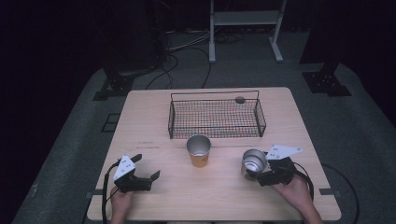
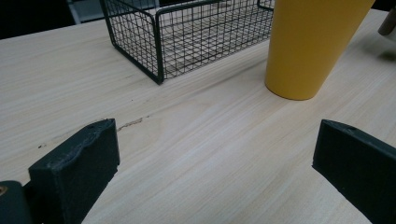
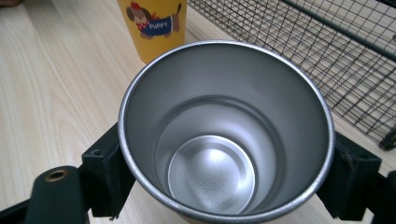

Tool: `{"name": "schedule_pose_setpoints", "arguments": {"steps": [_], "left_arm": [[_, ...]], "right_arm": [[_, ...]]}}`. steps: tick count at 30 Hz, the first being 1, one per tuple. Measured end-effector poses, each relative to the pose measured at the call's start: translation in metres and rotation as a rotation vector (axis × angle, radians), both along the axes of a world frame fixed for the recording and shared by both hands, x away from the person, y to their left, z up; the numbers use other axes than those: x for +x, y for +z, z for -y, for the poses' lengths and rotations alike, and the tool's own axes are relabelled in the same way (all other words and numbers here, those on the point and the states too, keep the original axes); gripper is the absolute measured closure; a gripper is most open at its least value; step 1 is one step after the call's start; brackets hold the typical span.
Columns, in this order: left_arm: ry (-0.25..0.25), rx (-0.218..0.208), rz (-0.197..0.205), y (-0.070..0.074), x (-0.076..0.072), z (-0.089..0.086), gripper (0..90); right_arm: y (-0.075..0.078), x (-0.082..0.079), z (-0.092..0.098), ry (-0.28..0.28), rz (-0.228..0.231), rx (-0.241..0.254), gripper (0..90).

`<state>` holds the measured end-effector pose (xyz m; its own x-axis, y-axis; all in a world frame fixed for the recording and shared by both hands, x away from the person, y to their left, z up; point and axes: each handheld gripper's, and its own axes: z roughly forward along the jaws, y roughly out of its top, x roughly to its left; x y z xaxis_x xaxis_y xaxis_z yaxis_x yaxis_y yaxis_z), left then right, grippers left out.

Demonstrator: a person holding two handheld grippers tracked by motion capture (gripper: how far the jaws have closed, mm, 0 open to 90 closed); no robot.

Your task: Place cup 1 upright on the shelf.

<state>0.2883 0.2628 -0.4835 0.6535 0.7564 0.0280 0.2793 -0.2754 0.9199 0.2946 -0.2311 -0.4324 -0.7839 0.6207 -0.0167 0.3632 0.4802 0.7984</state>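
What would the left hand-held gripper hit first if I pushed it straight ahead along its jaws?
Probably nothing soon: the open left hand-held gripper faces bare table. Farther on, the line seems to pass between the wire basket and the yellow cup, though depth is unclear.

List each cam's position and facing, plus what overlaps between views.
High view: above the person's side, looking forward and down at the table; both hands, left gripper, right gripper.
Left gripper view: low along open jaws, toward yellow cup and wire basket.
Right gripper view: down into steel cup, clamped between its jaws.
Shared: yellow cup and basket.
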Motion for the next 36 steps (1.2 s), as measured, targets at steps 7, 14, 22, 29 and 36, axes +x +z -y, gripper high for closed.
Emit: {"name": "schedule_pose_setpoints", "arguments": {"steps": [7, 14, 22, 29, 36], "left_arm": [[0.003, -0.003, 0.002, 0.0, 0.0, -0.001, 0.0], [0.003, -0.004, 0.001, 0.0, 0.0, 0.0, 0.0], [0.002, -0.004, 0.001, 0.0, 0.0, 0.0, 0.0], [0.002, -0.005, 0.0, 0.0, 0.0, 0.0, 0.0], [-0.001, -0.003, 0.002, 0.0, 0.0, 0.0, 0.0]], "right_arm": [[0.016, 0.009, -0.002, 0.013, -0.002, 0.006, 17.9], [0.028, 0.017, -0.001, 0.029, -0.013, 0.014, 17.9], [0.036, 0.027, 0.0, 0.014, -0.04, 0.021, 17.9], [0.045, 0.039, -0.002, 0.017, -0.055, 0.016, 17.9], [0.055, 0.05, 0.0, 0.005, -0.067, 0.028, 17.9]]}}
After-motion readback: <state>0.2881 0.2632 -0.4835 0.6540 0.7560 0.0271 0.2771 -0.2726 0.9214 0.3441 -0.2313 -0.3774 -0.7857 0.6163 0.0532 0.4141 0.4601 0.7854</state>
